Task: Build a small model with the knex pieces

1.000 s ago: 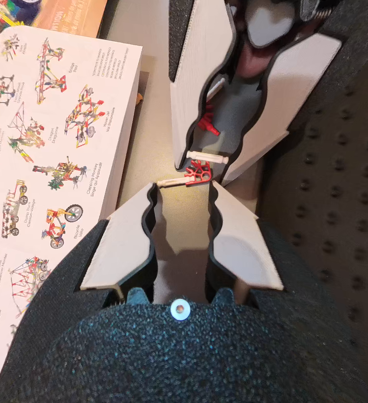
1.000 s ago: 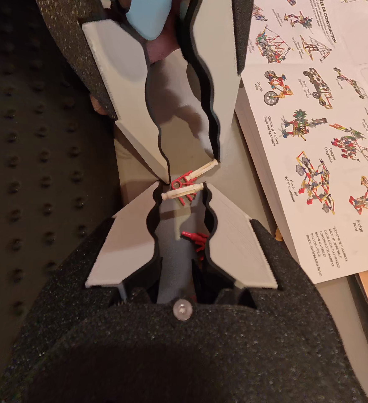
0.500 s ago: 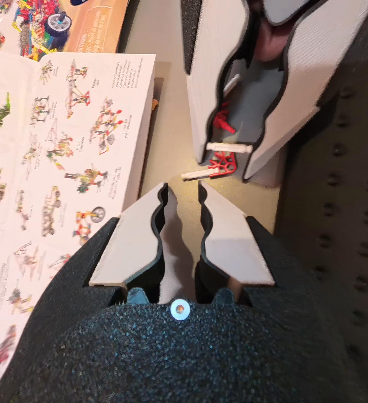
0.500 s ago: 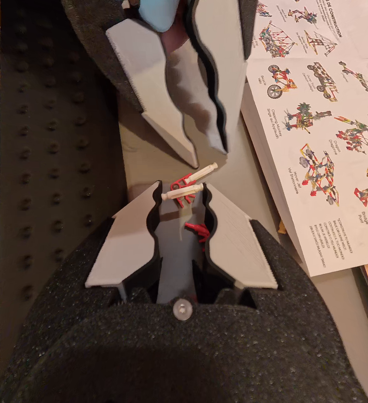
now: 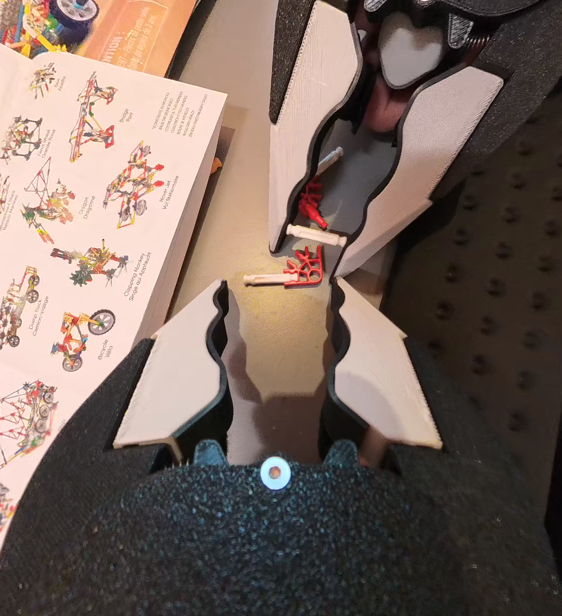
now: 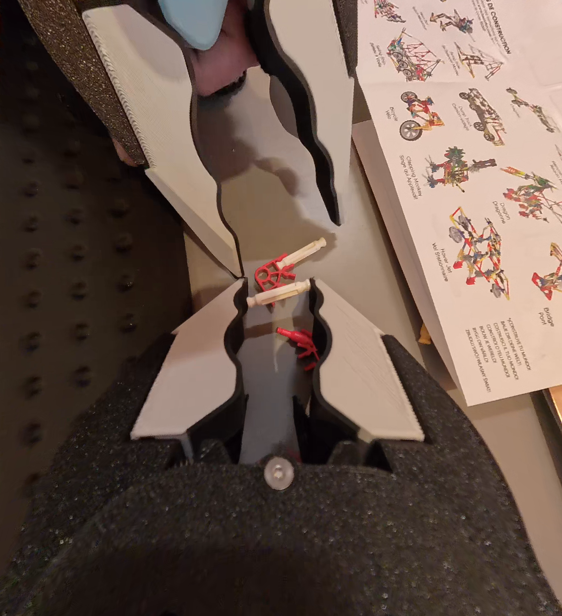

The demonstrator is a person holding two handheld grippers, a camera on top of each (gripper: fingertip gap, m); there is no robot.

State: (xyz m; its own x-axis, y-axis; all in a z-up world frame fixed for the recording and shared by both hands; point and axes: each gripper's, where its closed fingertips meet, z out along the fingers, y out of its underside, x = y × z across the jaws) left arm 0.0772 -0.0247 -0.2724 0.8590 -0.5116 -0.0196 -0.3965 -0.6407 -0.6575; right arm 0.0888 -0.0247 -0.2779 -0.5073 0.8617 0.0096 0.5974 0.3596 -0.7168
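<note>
1. A tan surface carries everything. A dark studded mat lies along its right side in the left wrist view, and an open instruction booklet along its left. An orange box sits beyond the booklet.
2. The two claws face each other tip to tip over the bare strip between booklet and mat.
3. The left claw stands wide and holds nothing. Its tips rest low, near the surface.
4. The right claw is drawn in to a middling gap and appears to pinch a loose white rod crosswise between its tips. A small red piece sits deeper between its fingers; whether it is gripped I cannot tell.
5. A red connector lies flat on the surface between the two sets of tips, just beyond the left claw's mouth and toward its right finger.
6. A plugged white rod sticks out of the connector to the left. Its long axis runs across the left claw's opening, not along the fingers.
</note>
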